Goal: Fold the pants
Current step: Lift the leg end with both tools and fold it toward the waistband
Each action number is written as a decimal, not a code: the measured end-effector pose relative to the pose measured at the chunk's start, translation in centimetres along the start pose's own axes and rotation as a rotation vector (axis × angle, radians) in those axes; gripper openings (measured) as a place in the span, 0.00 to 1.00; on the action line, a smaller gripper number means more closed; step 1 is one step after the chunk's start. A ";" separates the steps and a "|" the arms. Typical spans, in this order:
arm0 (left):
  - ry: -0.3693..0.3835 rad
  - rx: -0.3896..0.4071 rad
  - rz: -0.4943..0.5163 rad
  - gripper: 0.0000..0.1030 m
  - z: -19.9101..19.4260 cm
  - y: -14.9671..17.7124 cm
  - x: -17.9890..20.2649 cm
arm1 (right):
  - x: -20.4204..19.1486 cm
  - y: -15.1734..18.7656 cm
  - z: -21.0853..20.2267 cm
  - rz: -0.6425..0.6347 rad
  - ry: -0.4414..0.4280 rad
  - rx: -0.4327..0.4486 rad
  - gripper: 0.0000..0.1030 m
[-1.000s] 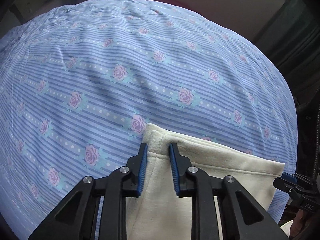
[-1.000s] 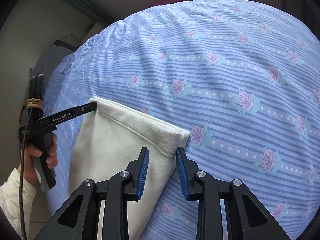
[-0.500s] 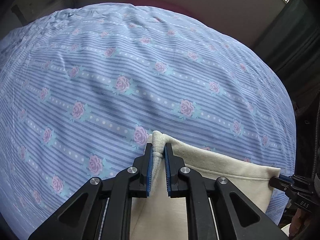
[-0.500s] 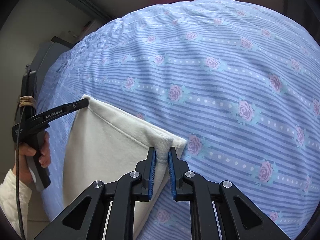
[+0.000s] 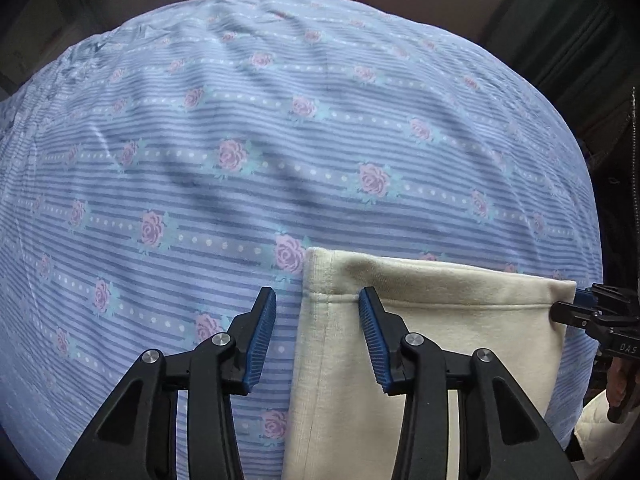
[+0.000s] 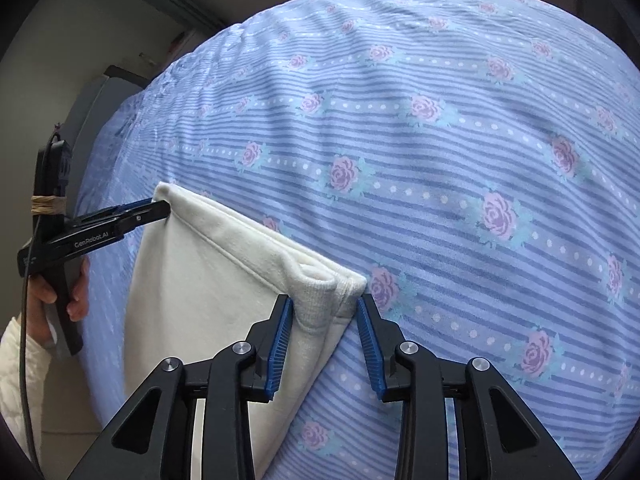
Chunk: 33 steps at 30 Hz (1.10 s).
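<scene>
Both my left gripper (image 5: 318, 312) and right gripper (image 6: 325, 318) have just sprung wide open, releasing the pants (image 5: 420, 344) corners onto the bedsheet (image 5: 280, 140); fold laid.

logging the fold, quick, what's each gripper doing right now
Left gripper: open, fingers spread around the corner of the cream pants, not gripping.
Right gripper: open, fingers either side of the other pants corner, not clamped.
</scene>
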<state>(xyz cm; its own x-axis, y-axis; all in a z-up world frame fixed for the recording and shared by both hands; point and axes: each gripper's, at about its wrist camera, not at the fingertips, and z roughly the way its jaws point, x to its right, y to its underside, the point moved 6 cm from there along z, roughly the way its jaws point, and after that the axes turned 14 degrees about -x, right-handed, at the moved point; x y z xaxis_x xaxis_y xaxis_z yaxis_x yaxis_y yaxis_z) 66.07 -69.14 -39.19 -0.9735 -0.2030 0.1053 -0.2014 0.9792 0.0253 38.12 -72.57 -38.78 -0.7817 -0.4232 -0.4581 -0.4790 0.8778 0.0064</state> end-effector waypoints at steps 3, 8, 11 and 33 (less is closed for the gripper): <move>0.025 -0.007 0.000 0.42 0.8 -0.5 -0.1 | 0.4 -0.2 0.4 -0.010 -0.011 -0.008 0.34; 0.073 -0.025 0.002 0.34 1.4 -0.8 -0.1 | 1.0 -0.5 1.3 -0.019 -0.027 -0.025 0.34; 0.082 -0.029 -0.001 0.28 1.7 -0.9 0.4 | 1.3 -0.7 1.4 -0.023 -0.047 -0.025 0.34; 0.103 0.006 -0.073 0.15 1.6 -1.0 2.0 | 0.0 -0.6 0.6 -0.094 0.022 -0.008 0.22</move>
<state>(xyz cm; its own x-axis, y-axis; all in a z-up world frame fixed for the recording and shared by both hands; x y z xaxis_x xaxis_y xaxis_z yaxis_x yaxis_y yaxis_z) 64.16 -70.55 -40.57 -0.9399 -0.2732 0.2050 -0.2726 0.9616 0.0313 38.67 -72.98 -39.27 -0.7416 -0.5085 -0.4376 -0.5536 0.8323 -0.0289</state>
